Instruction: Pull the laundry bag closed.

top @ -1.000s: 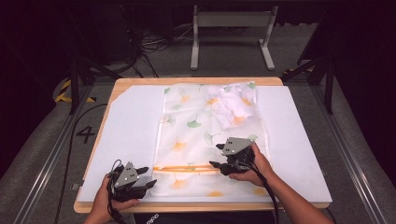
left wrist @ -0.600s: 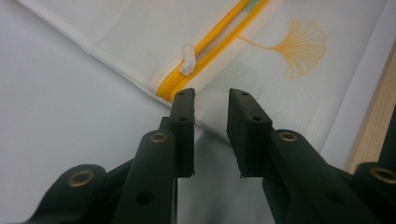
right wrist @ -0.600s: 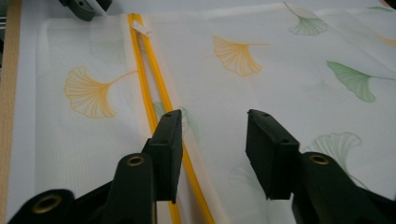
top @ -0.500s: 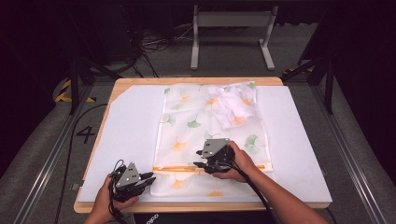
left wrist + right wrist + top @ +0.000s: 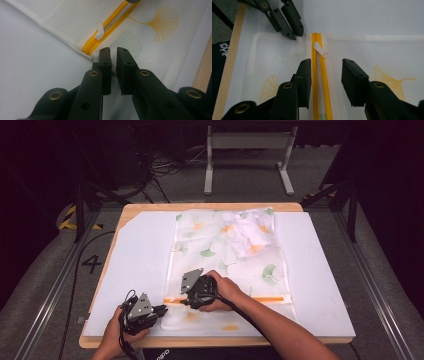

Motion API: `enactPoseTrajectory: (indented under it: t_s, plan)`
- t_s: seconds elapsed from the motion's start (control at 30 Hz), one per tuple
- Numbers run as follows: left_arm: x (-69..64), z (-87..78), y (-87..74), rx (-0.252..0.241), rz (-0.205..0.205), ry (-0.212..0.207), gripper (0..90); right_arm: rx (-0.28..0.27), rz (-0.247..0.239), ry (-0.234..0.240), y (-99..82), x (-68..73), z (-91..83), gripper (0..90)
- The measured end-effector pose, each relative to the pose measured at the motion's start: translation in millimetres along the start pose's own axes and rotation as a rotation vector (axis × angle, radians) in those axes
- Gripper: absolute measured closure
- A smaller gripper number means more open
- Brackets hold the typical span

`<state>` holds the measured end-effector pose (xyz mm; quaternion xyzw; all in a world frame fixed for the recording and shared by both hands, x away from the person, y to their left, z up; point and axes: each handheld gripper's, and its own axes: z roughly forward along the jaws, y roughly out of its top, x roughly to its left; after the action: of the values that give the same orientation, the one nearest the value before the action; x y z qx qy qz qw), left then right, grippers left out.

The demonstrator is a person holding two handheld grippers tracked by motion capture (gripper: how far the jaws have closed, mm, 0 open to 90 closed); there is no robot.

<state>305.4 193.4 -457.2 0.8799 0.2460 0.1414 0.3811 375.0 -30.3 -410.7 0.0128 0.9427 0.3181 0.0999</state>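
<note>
A white mesh bag (image 5: 225, 265) printed with ginkgo leaves lies flat on the white mat (image 5: 140, 250). An orange zipper (image 5: 260, 298) crosses its near end. The white zipper pull (image 5: 320, 50) (image 5: 99, 31) sits close to the zipper's left end. My right gripper (image 5: 325, 65) (image 5: 186, 301) is open, its jaws astride the zipper just short of the pull. My left gripper (image 5: 113, 52) (image 5: 162, 310) (image 5: 295, 32) is at the bag's near left edge beside the zipper's end, jaws closed to a thin gap over the fabric.
A bunched white cloth (image 5: 252, 235) lies inside the bag at its far right. The mat covers a wooden table (image 5: 210, 206), whose front edge is just behind both hands. A grey stand (image 5: 247, 150) and cables are on the dark floor beyond.
My right gripper has slid left along the zipper, from near the bag's right side to just short of the pull. The left gripper has stayed in place.
</note>
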Motion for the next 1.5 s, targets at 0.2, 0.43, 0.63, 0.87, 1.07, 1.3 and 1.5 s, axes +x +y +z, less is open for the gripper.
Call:
enactPoseTrajectory:
  t_s: [0.2,0.43,0.63,0.87,1.07,1.3,1.5]
  plan:
    - [0.6,0.7,-0.1,-0.002,-0.002,-0.008,83.2,0.055,-0.029,0.067,14.4,-4.3,17.1,60.0]
    - [1.5,1.0,-1.0,-0.007,-0.01,-0.012,83.5,0.153,-0.084,0.109,30.2,-7.8,34.1,57.5]
    - [2.2,1.1,-1.9,-0.014,-0.01,-0.018,83.5,0.198,-0.105,0.129,37.7,-12.1,43.0,65.1]
    - [2.8,1.0,-2.1,-0.014,-0.007,-0.018,83.5,0.204,-0.115,0.16,36.7,-12.2,45.8,79.1]
    - [3.6,1.2,-2.8,-0.017,-0.015,-0.026,83.4,0.272,-0.151,0.158,41.4,-10.1,44.9,83.4]
    - [3.6,1.1,-2.8,-0.017,-0.011,-0.026,83.4,0.361,-0.206,0.143,52.8,-5.3,48.8,83.8]
    - [3.8,1.1,-2.0,-0.015,-0.009,-0.025,83.4,0.39,-0.204,0.144,56.3,-5.6,49.8,84.6]
